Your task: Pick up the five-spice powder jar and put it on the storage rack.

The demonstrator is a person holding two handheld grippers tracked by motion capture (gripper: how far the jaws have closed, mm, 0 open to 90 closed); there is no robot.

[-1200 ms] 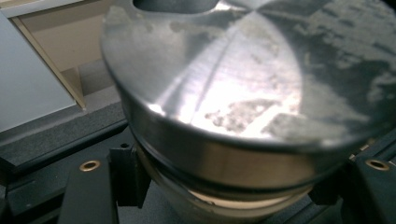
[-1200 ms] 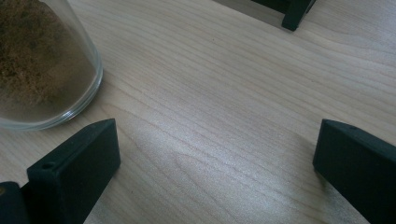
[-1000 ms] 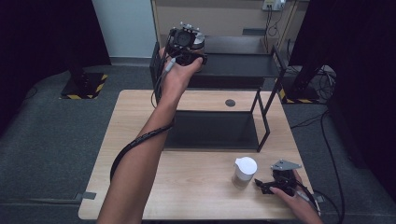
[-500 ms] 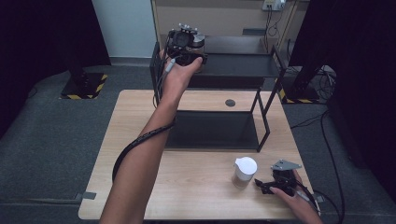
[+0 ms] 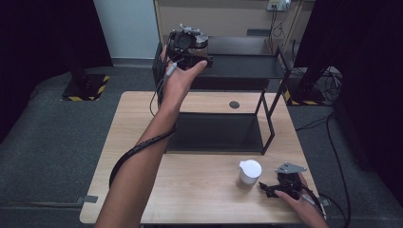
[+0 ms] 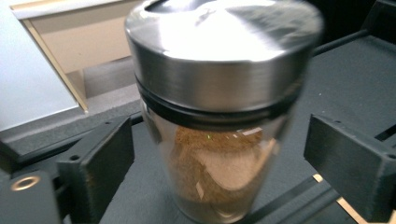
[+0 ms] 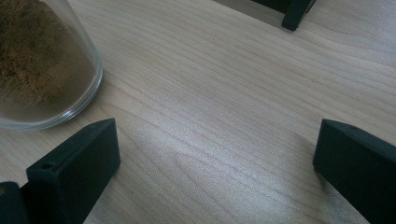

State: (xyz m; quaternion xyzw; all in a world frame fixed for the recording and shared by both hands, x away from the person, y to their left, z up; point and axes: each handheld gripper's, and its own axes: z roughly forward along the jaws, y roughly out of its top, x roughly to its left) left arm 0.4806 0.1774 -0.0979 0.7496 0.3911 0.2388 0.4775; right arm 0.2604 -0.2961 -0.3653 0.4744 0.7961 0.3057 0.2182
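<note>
A glass jar (image 6: 219,140) with a steel lid and brown powder inside stands on the top shelf (image 5: 247,66) of a black rack. My left gripper (image 6: 219,172) is around it. Its jaws have just been opening and now stand a little off the glass on both sides. In the high view that left gripper (image 5: 192,47) is raised at the shelf's left end. My right gripper (image 5: 266,189) rests open on the wooden table (image 5: 199,190), just right of a white-lidded jar (image 5: 249,173). That jar's glass base (image 7: 42,70), holding brown powder, is beside the left jaw, apart from it.
The rack's lower shelf (image 5: 218,133) lies on the middle of the table, with a rack leg (image 7: 296,16) ahead of my right gripper. A dark round mark (image 5: 234,104) sits on the table behind the rack. Cables (image 5: 332,142) trail on the floor at right.
</note>
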